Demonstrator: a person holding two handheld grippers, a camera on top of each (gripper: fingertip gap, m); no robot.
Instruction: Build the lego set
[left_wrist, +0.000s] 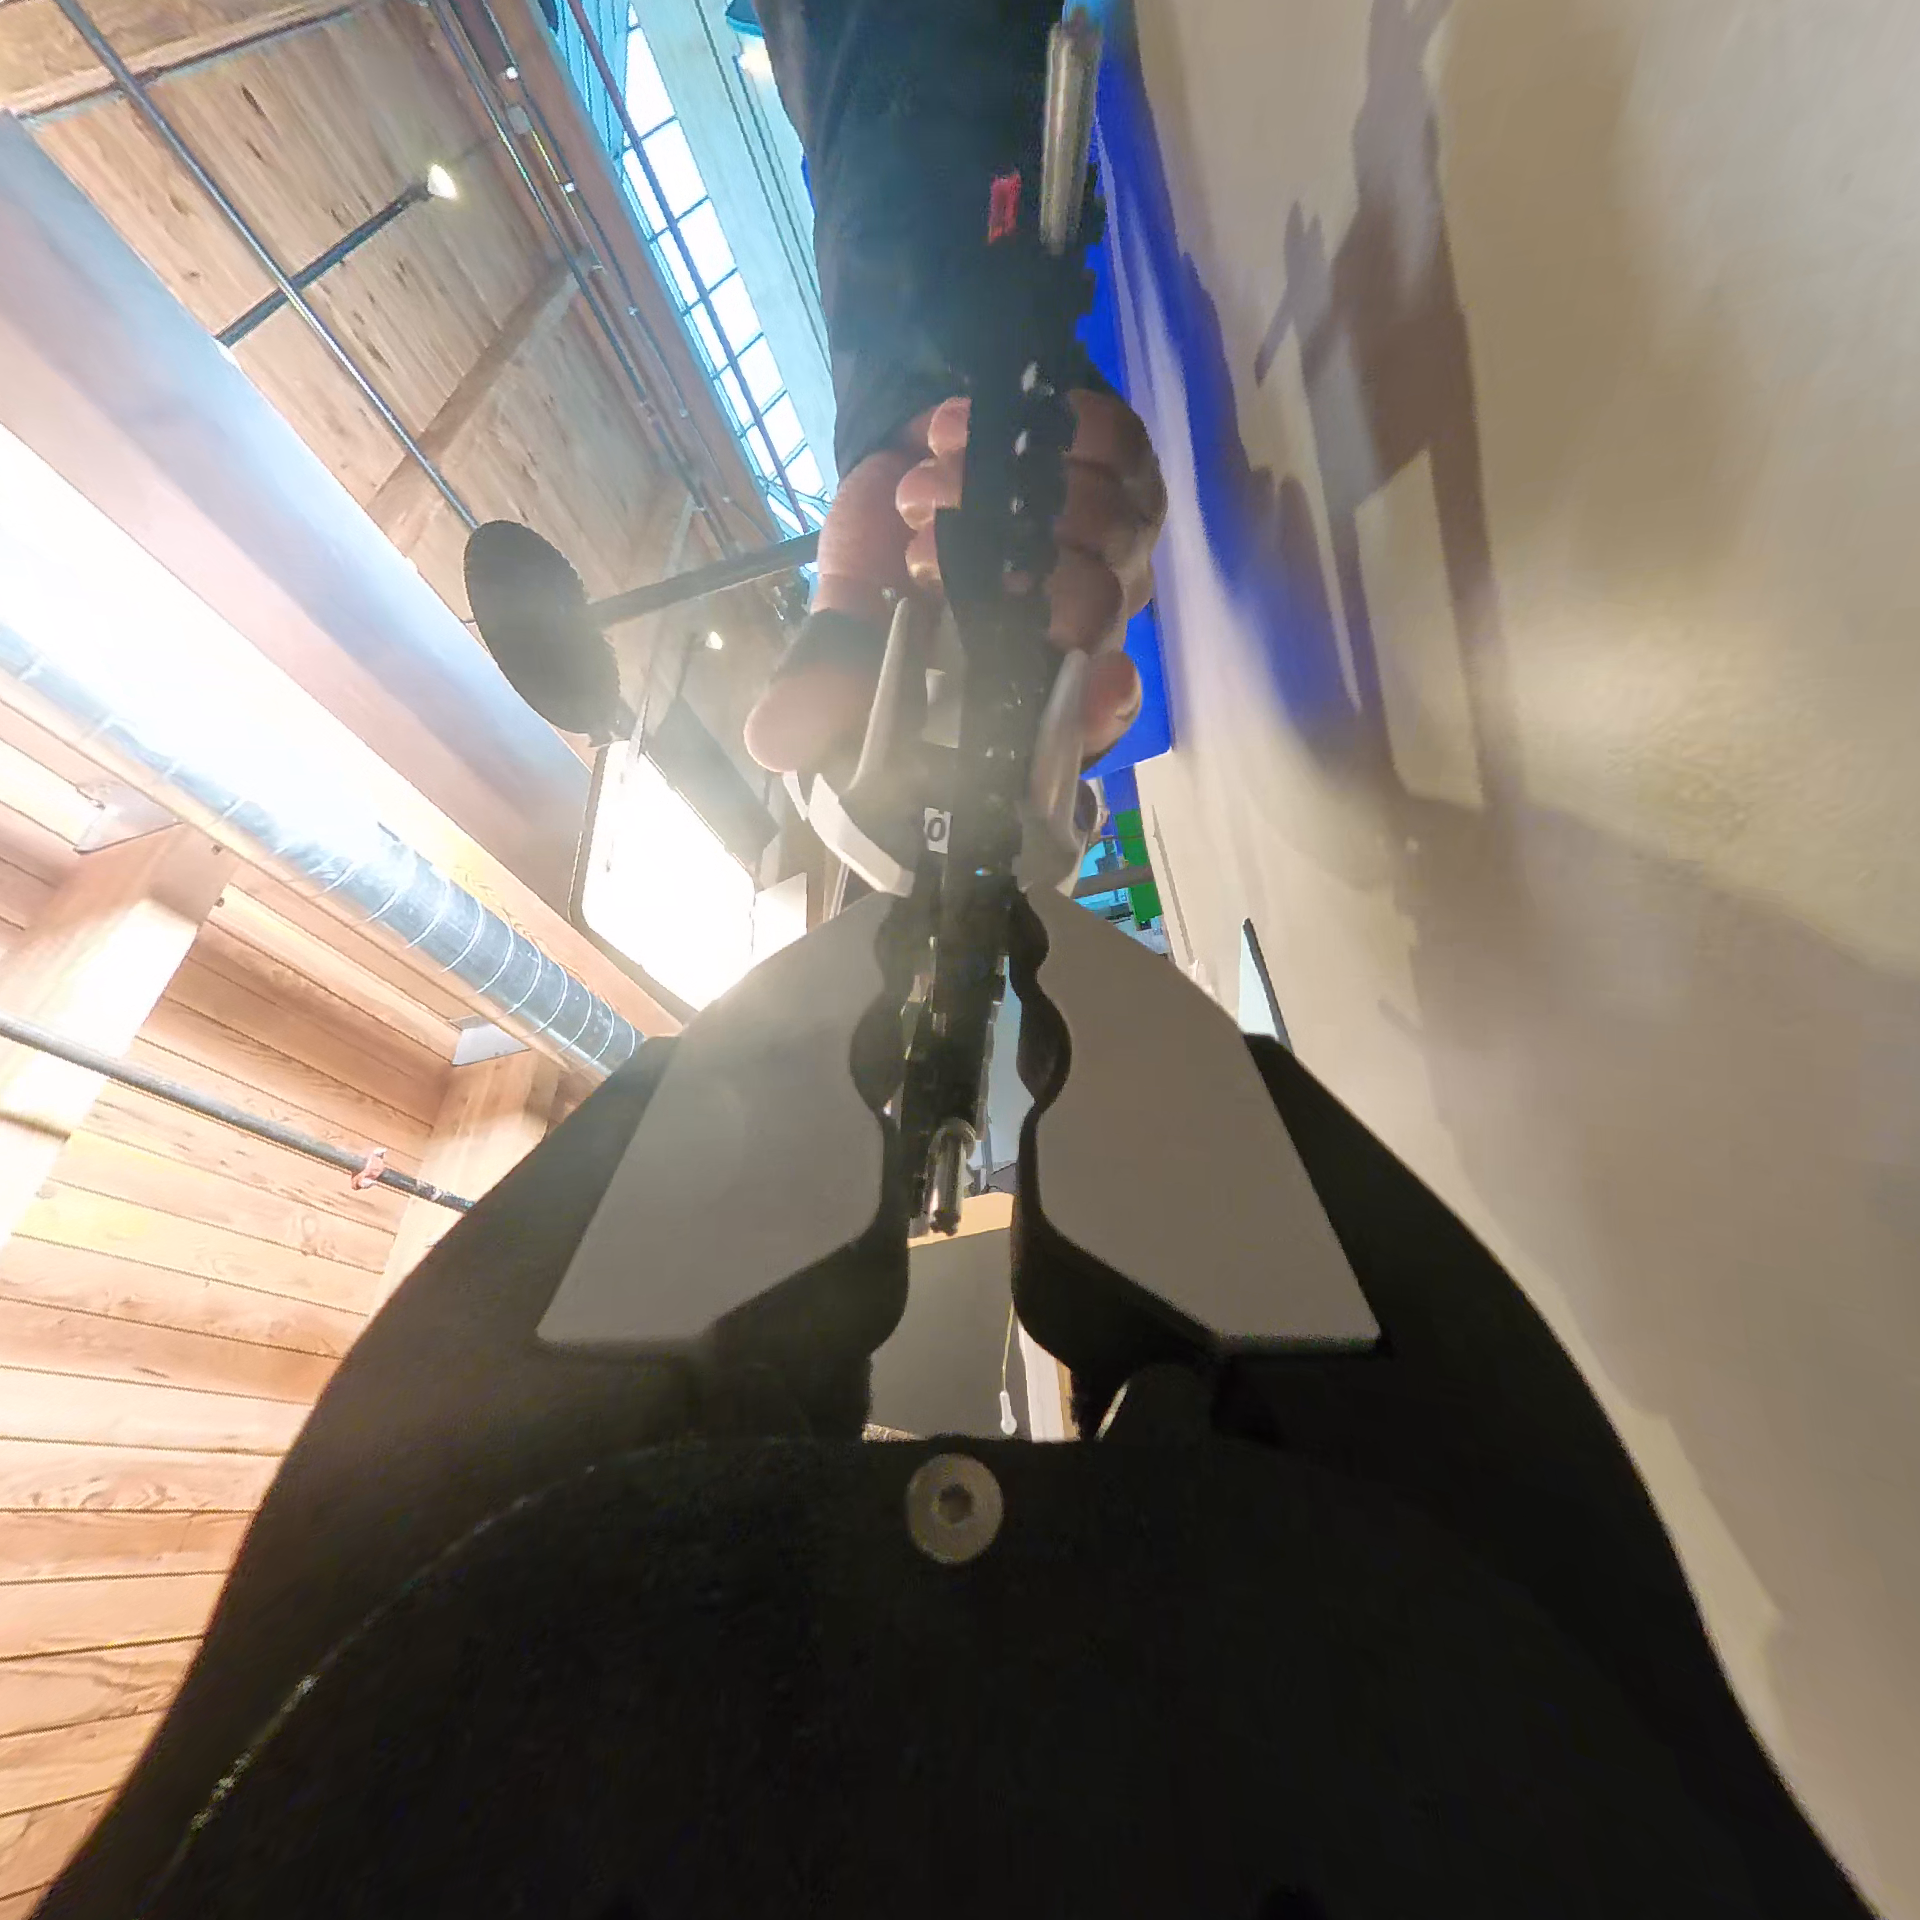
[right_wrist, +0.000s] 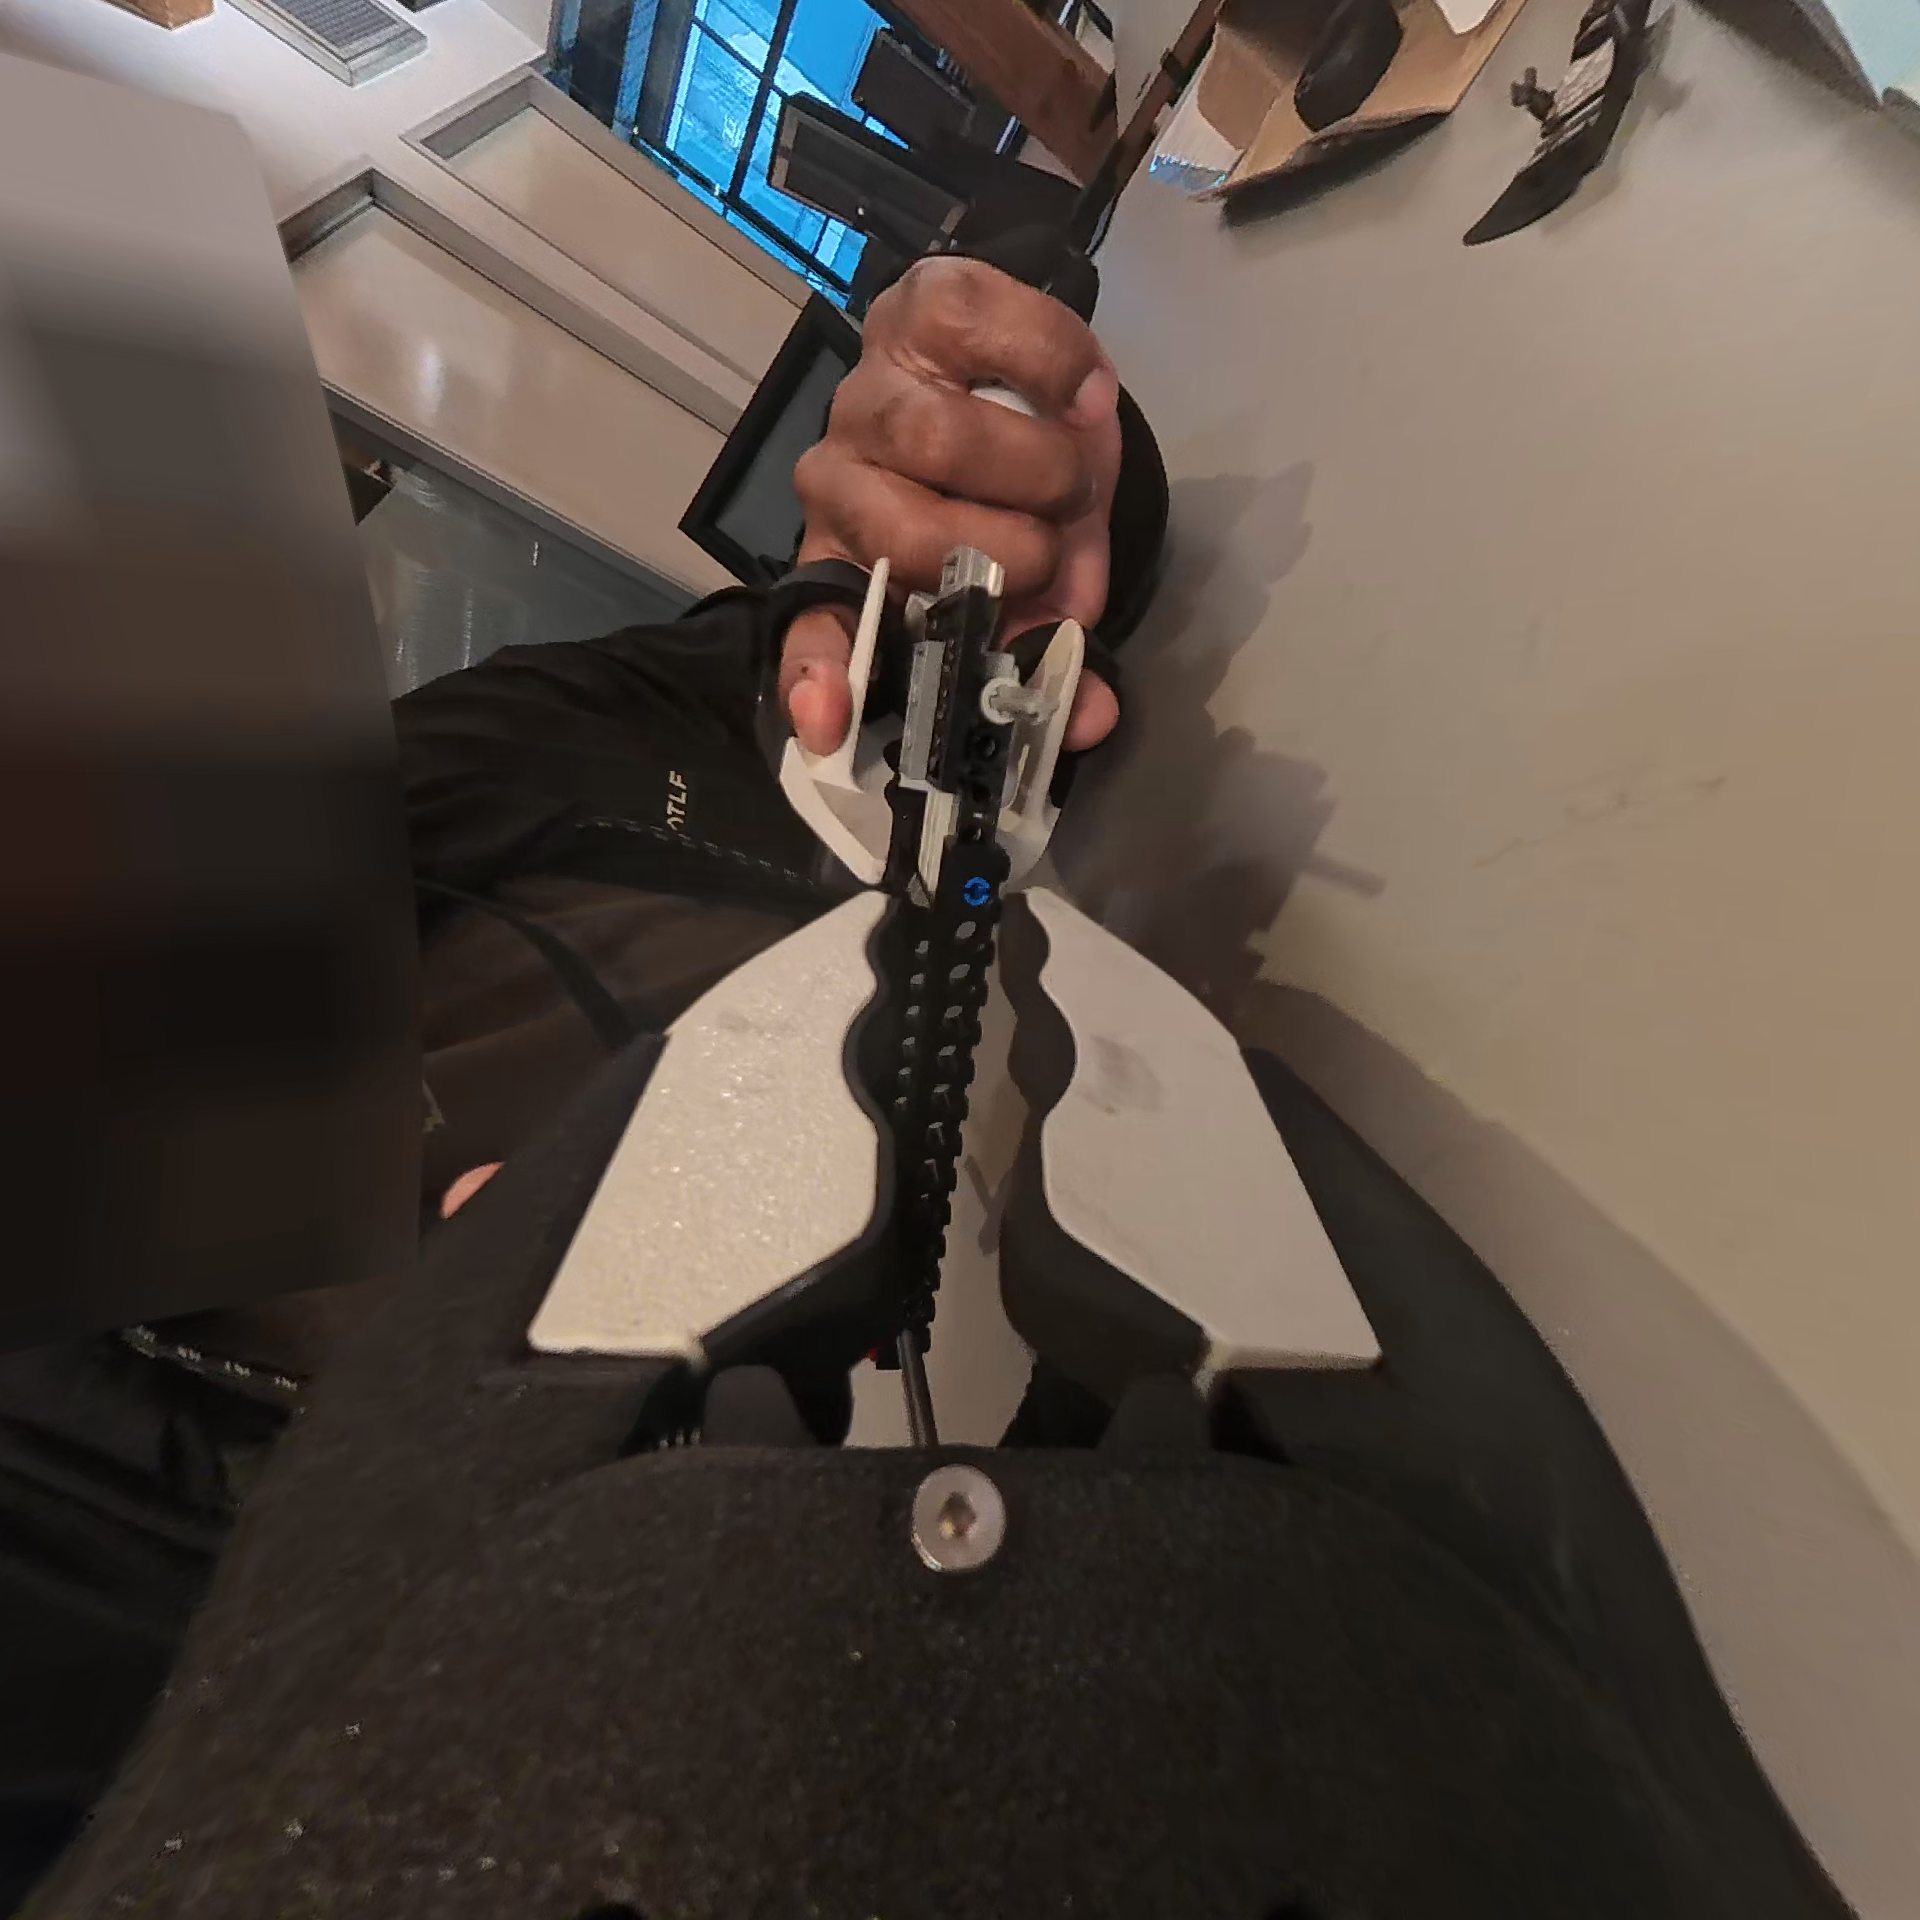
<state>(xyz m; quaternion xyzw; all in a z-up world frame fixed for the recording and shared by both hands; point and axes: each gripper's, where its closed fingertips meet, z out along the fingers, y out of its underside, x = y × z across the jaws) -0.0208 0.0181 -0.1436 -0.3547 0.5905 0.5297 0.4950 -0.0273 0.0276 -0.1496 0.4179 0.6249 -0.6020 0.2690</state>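
A long black perforated building-toy beam (right_wrist: 935, 1039) with a grey section (right_wrist: 925, 707) at its far end spans between my two grippers, which face each other. My right gripper (right_wrist: 951, 904) is shut on the near stretch of the beam. My left gripper (right_wrist: 966, 686) shows beyond it, gripped by a hand (right_wrist: 956, 447). In the left wrist view, my left gripper (left_wrist: 961, 914) is shut on the same black assembly (left_wrist: 966, 1018). The right gripper (left_wrist: 971, 727) and its hand (left_wrist: 1091, 540) show farther along. A silver rod (left_wrist: 1068, 135) and a red piece (left_wrist: 1003, 208) sit at the beam's far end.
An off-white table (right_wrist: 1507, 727) runs along the right side of both views, also in the left wrist view (left_wrist: 1610, 1039). A cardboard box (right_wrist: 1330, 94) and a black tool (right_wrist: 1558, 135) lie far off on it. A pale card (left_wrist: 1423, 644) and a blue object (left_wrist: 1132, 343) are beside the table. A dark monitor (right_wrist: 769, 468) stands behind. The grippers are tip to tip, or close to it.
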